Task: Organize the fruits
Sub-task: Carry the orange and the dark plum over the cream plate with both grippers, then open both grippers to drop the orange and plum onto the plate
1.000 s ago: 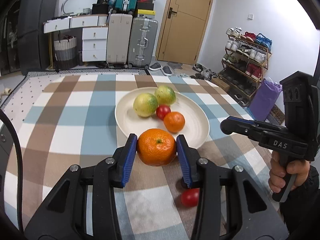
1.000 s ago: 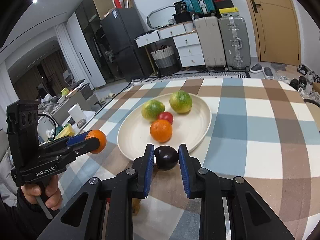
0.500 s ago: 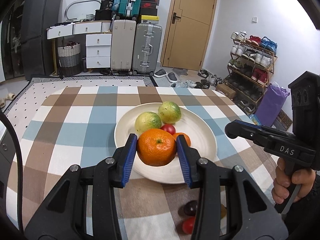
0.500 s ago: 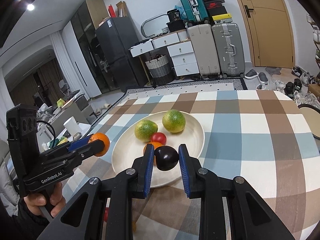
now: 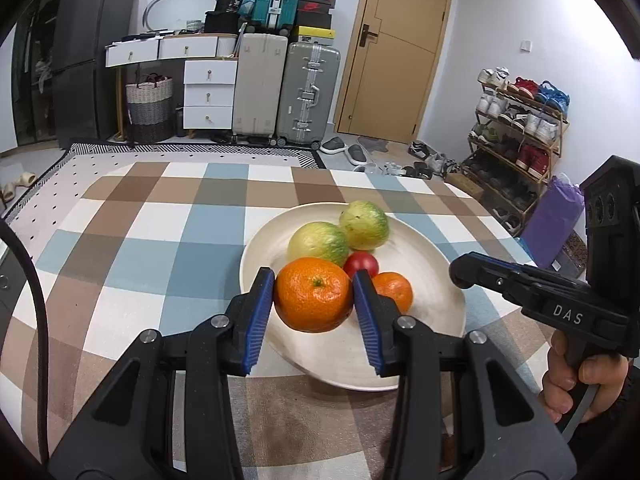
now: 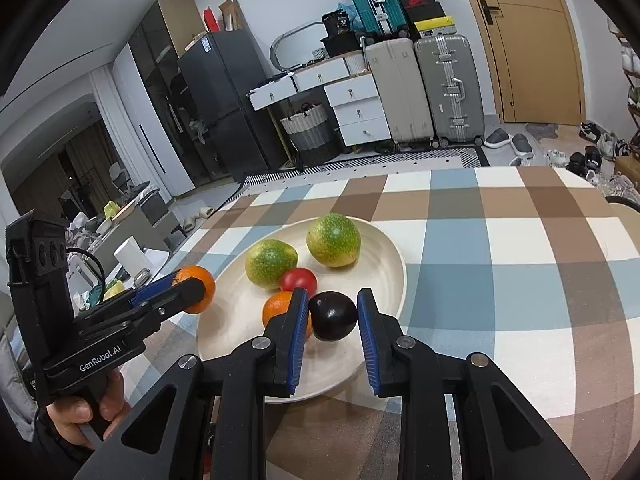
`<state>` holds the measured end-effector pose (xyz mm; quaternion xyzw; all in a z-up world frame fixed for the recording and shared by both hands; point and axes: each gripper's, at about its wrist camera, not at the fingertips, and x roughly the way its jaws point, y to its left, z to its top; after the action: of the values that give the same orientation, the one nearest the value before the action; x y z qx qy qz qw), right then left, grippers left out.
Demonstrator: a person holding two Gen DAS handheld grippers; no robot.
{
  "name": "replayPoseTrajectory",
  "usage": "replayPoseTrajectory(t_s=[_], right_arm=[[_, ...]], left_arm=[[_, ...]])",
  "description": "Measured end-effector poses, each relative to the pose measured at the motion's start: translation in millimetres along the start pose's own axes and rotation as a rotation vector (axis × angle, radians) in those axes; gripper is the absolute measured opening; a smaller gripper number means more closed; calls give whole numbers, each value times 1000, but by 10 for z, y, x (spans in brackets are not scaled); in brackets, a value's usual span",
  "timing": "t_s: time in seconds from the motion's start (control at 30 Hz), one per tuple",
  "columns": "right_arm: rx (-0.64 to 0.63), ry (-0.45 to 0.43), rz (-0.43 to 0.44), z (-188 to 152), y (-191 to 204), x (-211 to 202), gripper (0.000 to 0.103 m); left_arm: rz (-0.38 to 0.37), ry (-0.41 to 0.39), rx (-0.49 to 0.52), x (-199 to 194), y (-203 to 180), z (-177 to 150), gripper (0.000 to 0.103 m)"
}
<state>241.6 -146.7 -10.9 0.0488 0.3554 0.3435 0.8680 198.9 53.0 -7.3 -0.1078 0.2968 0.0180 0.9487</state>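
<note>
My left gripper (image 5: 314, 298) is shut on a large orange (image 5: 313, 294) and holds it above the near left part of a cream plate (image 5: 424, 248). My right gripper (image 6: 332, 318) is shut on a dark plum (image 6: 333, 316) above the plate's near side (image 6: 384, 248). On the plate lie two green-yellow citrus fruits (image 5: 318, 242) (image 5: 364, 224), a red tomato (image 5: 361, 264) and a small orange (image 5: 394, 290). The left gripper with its orange also shows in the right wrist view (image 6: 196, 284); the right gripper shows in the left wrist view (image 5: 464, 274).
The plate stands on a round table with a checked blue, brown and white cloth (image 5: 160, 240). Beyond the table are suitcases (image 5: 308, 96), white drawers (image 5: 208, 92), a dark fridge (image 6: 216, 108), a door (image 5: 392, 56) and a shoe rack (image 5: 516, 136).
Both grippers have risen and moved forward over the plate, carrying the orange and the plum. The loose small fruits on the cloth near me have dropped out of view.
</note>
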Motion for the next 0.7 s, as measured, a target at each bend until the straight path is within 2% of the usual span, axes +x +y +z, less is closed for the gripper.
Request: replayPoseTrajectory(t_s=[0.37, 0.63, 0.7], right_arm=[[6, 37, -14, -28, -25, 201, 26], [22, 40, -18, -18, -41, 222, 26], [28, 39, -15, -19, -51, 218, 26]], left_arm=[[6, 27, 34, 113, -78, -72, 38], [14, 15, 65, 97, -140, -79, 38], [3, 4, 68, 75, -141, -83, 41]])
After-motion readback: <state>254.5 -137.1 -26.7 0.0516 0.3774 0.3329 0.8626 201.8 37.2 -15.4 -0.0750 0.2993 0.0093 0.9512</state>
